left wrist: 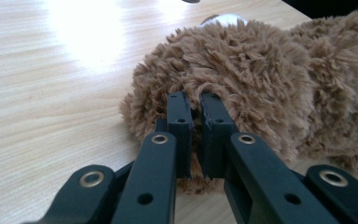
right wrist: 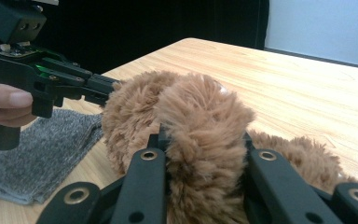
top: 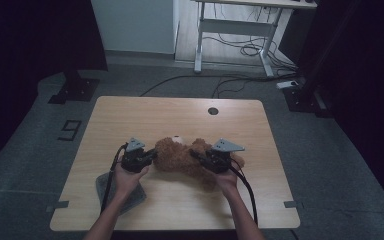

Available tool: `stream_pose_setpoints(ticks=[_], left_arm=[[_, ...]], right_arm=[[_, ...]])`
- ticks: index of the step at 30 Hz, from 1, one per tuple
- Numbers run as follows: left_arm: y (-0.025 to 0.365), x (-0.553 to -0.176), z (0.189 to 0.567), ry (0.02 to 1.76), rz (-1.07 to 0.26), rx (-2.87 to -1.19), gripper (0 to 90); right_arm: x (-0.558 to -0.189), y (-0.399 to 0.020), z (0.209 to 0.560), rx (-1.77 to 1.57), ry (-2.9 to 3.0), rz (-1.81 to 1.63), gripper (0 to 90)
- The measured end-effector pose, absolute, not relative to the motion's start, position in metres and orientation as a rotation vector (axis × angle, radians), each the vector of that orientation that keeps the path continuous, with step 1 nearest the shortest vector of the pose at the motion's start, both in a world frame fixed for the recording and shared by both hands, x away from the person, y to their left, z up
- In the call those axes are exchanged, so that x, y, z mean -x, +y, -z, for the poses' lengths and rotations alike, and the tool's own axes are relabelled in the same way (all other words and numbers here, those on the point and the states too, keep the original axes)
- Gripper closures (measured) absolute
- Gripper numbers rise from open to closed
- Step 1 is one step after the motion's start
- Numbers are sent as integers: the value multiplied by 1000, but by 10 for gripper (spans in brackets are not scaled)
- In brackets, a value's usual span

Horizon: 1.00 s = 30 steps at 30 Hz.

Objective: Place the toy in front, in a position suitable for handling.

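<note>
The left gripper (left wrist: pixel 196 105) pinches fur and the right gripper (right wrist: pixel 205 140) clamps a limb of the fluffy brown plush bear (top: pixel 182 155) lying mid-table (top: pixel 145 115). Such shallow fur holds may slip or stretch seams if pulled apart.

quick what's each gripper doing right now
left gripper: shut on the teddy bear
right gripper: shut on the teddy bear

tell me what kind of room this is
Probably a lab or recording workspace: a bare wooden table stands on grey floor amid dark curtains, with loose cables under a height-adjustable desk behind.
</note>
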State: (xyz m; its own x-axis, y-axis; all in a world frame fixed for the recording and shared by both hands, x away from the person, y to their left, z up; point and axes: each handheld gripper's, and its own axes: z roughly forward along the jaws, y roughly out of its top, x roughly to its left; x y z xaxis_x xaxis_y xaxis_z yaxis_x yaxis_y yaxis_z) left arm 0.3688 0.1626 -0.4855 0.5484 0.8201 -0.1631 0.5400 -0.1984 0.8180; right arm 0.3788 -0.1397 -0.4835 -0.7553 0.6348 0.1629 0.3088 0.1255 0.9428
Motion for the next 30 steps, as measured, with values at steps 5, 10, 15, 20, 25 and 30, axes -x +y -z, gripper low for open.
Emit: stream_pose_setpoints(ticks=[5,10,15,20,25,30], left_arm=[[163,-360,490,1093,-375,-1900,835],[163,-348,493,1057,-343,-1938,832],[163,-342,495,1041,-330,-1952,827],[159,-353,493,1058,-358,-1937,829],[154,-372,490,1093,-385,-1921,829],[152,-388,489,1126,-383,-1906,827]], right_arm=[[-375,-140,492,-919,2138,-1672,751],[-368,-146,501,-918,2159,-1690,750],[-363,-149,509,-910,2158,-1714,750],[-377,-149,509,-890,2120,-1700,750],[-405,-148,509,-864,2085,-1690,749],[-433,-146,505,-862,2088,-1665,742]])
